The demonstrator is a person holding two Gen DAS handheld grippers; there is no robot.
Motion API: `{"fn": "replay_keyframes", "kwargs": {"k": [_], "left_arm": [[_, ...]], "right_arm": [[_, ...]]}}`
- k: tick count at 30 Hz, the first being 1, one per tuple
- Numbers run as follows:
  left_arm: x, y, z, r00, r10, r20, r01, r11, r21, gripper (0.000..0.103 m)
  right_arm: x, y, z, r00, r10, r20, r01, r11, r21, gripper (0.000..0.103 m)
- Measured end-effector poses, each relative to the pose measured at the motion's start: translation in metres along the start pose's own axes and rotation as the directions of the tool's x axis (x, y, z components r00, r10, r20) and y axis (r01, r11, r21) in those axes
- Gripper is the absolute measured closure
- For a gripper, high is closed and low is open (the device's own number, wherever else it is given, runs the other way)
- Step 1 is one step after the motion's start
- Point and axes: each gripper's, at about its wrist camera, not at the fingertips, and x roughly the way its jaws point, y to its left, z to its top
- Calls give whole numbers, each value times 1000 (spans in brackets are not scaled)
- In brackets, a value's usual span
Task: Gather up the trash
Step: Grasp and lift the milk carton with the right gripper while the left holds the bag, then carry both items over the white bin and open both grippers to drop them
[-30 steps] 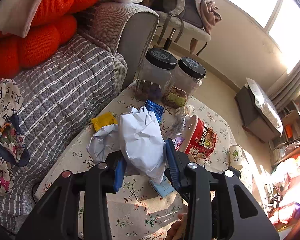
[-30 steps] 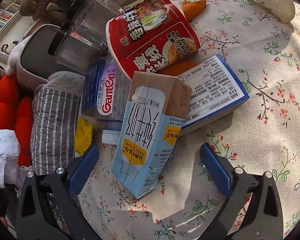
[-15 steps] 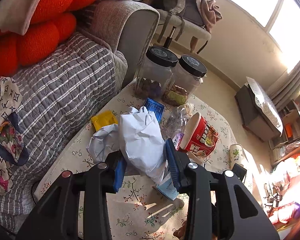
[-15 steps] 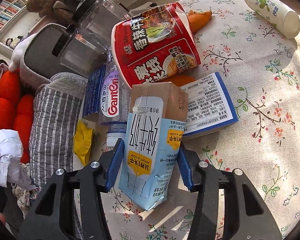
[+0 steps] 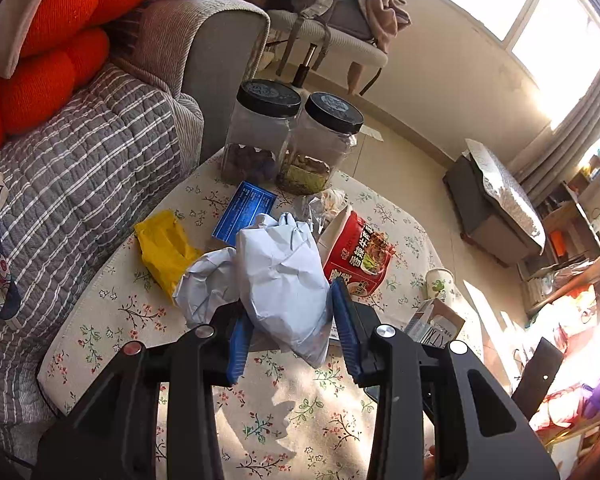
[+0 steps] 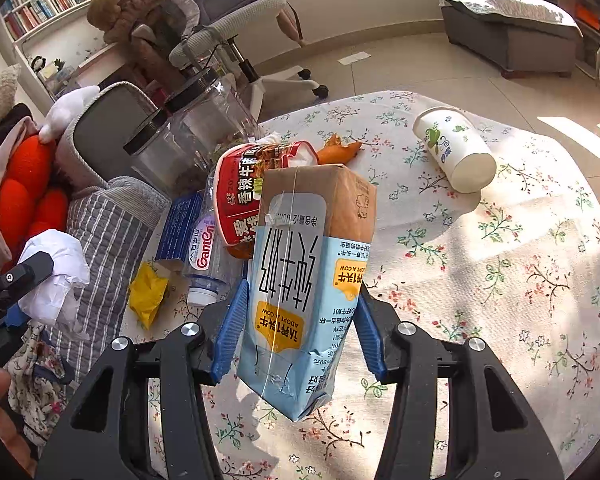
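Change since earlier: right gripper [image 6: 298, 326], wide open around the carton a second before, had closed on it and raised it off the floral tablecloth [image 6: 480, 280]; the left gripper had kept its hold throughout.
Right gripper: its blue pads [image 6: 228, 330] pressed both sides of the light-blue and brown milk carton [image 6: 306, 276], which hung tilted above the cloth, with its shadow below.
Left gripper [image 5: 290, 330]: jaws narrowed on a crumpled white paper bag [image 5: 284, 280], held over the near part of the table.
Behind the carton: a red instant-noodle cup [image 6: 244, 196] lay on its side, touching a clear plastic water bottle [image 6: 206, 248] with a white cap on its left.
Left of the bottle: a blue flat box [image 6: 178, 226], and nearer, a crumpled yellow wrapper [image 6: 148, 292] on the cloth.
Far side of the noodle cup: a piece of orange peel [image 6: 338, 150].
Right part of the table: a white paper cup with a green print [image 6: 454, 150] lay tipped over, well apart from the other trash.
Far left edge of the table: two clear plastic jars with black lids [image 5: 294, 136] stood side by side, upright.
Beyond the table, left: a grey striped sofa [image 5: 92, 160] with orange knitted cushions [image 5: 48, 64].
Far background: a grey office chair [image 6: 228, 24] draped with clothes, and a grey ottoman [image 6: 508, 28] on the tiled floor.
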Motion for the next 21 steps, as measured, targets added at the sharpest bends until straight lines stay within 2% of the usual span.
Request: {"fn": "replay_keyframes", "kwargs": {"k": [5,10,16,21], "left_arm": [[-1,-41,-17,999,-48,9,48,996,71,65],[1,-88,-39,995,-102,10,99,982,160,65],[4,-141,-71,986,-165,-4,160,948,274,65],[10,-180,-100,978,-206,-37,206,911,357,65]], "right_arm": [[-44,-31,5,993,-81,80,83,996,-25,54],[-91,-75,9,973,-167,160,171,985,-9,54],[-147,-151,6,925,-315,211,308,949,65,54],[-177,-221,-3,881,-443,168,417,893,169,54]]}}
